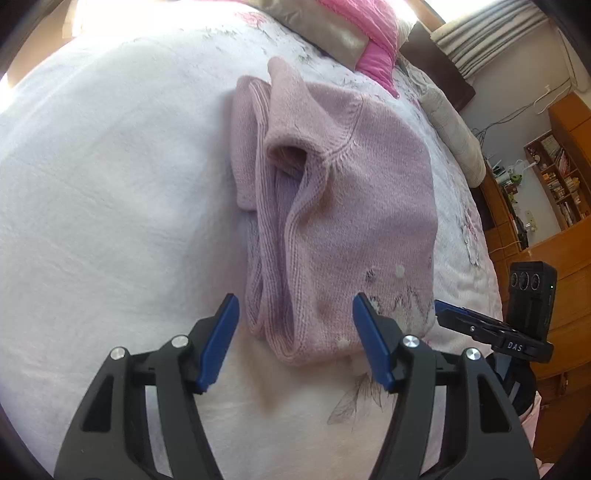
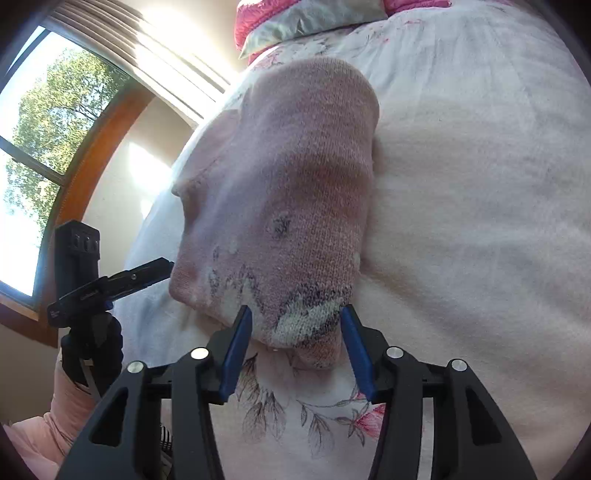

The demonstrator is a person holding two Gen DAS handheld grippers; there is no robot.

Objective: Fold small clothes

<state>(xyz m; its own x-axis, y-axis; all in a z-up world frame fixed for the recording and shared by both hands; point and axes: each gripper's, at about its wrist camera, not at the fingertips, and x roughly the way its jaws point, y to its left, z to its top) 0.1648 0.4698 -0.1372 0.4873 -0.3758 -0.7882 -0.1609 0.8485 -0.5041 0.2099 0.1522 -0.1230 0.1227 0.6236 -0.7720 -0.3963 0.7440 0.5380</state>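
Pale pink knit sweater [image 1: 332,206], lower centre of the left wrist view; white and dark grey motif is seen near its hem, plainer in the right wrist view [image 2: 295,229]. Bedspread [image 1: 110,192] white, printed with grey leaves and pink flowers [image 2: 332,417] at bottom centre. Hot-pink cloth [image 1: 373,40] and a silvery pillow [image 1: 328,29] are noted at top. Blue pads on black frames are seen on the left gripper [image 1: 295,332] and right gripper [image 2: 295,332]. Orange-brown wooden shelving [image 1: 561,177] at right edge.
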